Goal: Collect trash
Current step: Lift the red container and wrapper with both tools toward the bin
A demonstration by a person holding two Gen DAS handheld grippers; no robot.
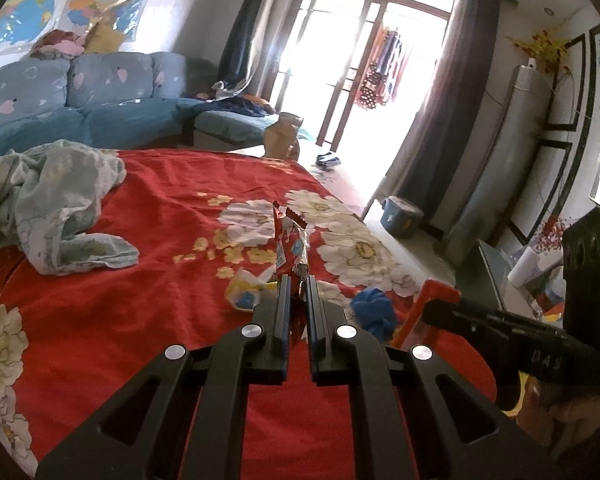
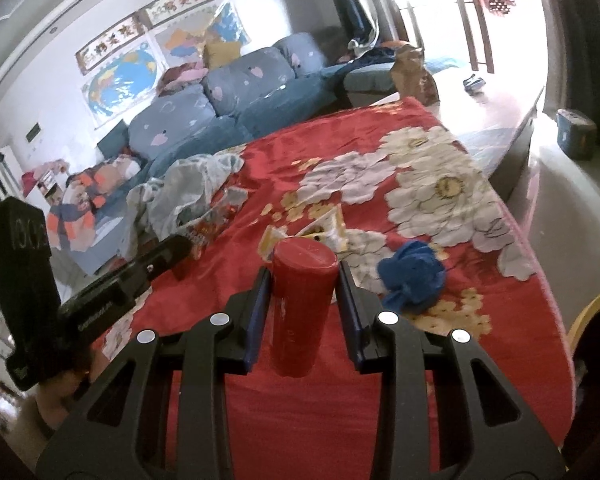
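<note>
My left gripper (image 1: 299, 282) is shut on a red snack wrapper (image 1: 290, 240) that stands up between its fingers above the red flowered bed cover (image 1: 160, 216). My right gripper (image 2: 304, 276) is shut on a red cylindrical can (image 2: 303, 300), held over the cover; it shows from the left wrist view as a red shape (image 1: 428, 308) at the right. A yellow and white crumpled wrapper (image 1: 246, 290) lies just left of the left fingertips, and also shows behind the can (image 2: 324, 228). A crumpled blue piece (image 1: 374, 310) (image 2: 414, 276) lies to the right.
A pale crumpled sheet (image 1: 52, 204) lies at the cover's far left. A blue sofa (image 1: 80, 108) stands behind. A brown paper bag (image 1: 282, 136) sits at the far end. A blue bin (image 1: 402, 216) stands on the floor by the bright glass doors.
</note>
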